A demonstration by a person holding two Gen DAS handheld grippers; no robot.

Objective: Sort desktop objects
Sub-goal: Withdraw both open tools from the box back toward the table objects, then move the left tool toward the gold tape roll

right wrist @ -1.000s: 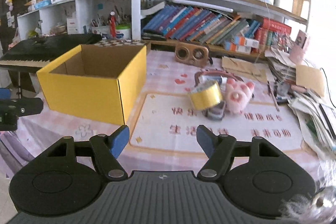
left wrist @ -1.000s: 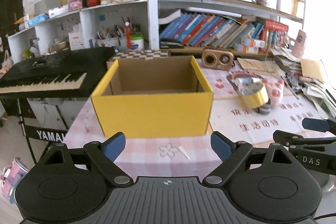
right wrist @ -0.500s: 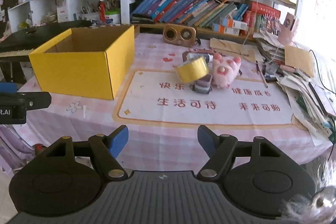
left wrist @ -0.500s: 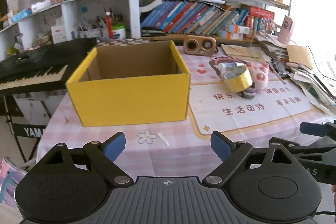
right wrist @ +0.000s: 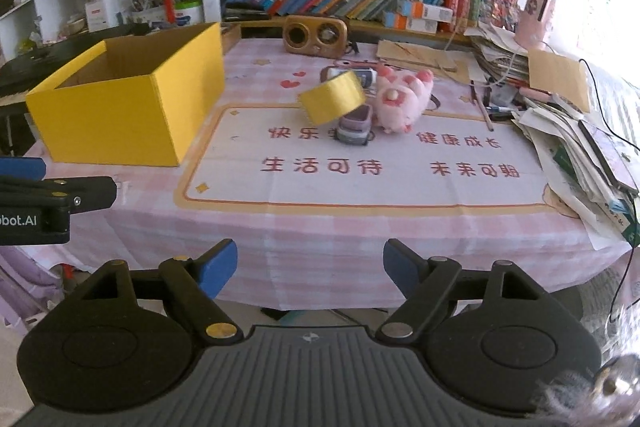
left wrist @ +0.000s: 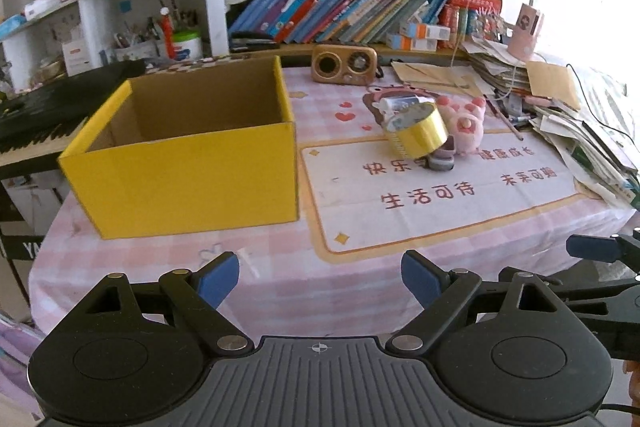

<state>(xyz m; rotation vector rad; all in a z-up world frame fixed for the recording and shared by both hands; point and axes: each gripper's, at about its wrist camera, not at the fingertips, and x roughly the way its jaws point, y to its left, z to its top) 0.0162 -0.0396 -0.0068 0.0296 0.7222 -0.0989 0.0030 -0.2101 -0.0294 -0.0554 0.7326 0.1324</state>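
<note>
Both claws hang empty near the table edge: left gripper [left wrist: 320, 281] wide, right gripper [right wrist: 308, 267] opening. Ahead right, gold tape roll [right wrist: 332, 101], pink plush [right wrist: 400, 103] remain unsorted; yellow box [left wrist: 188, 151], ahead left, looks empty.

Right gripper [right wrist: 307, 269] is opening (nothing between), both cameras backed off the table [right wrist: 320, 235].

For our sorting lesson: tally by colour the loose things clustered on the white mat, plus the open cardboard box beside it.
Yellow or gold: 2, the box and the tape roll
Pink: 1, the plush toy
Grey-lilac: 1, the small item under the roll
White-blue: 1, the item behind the roll
Total: 5
</note>
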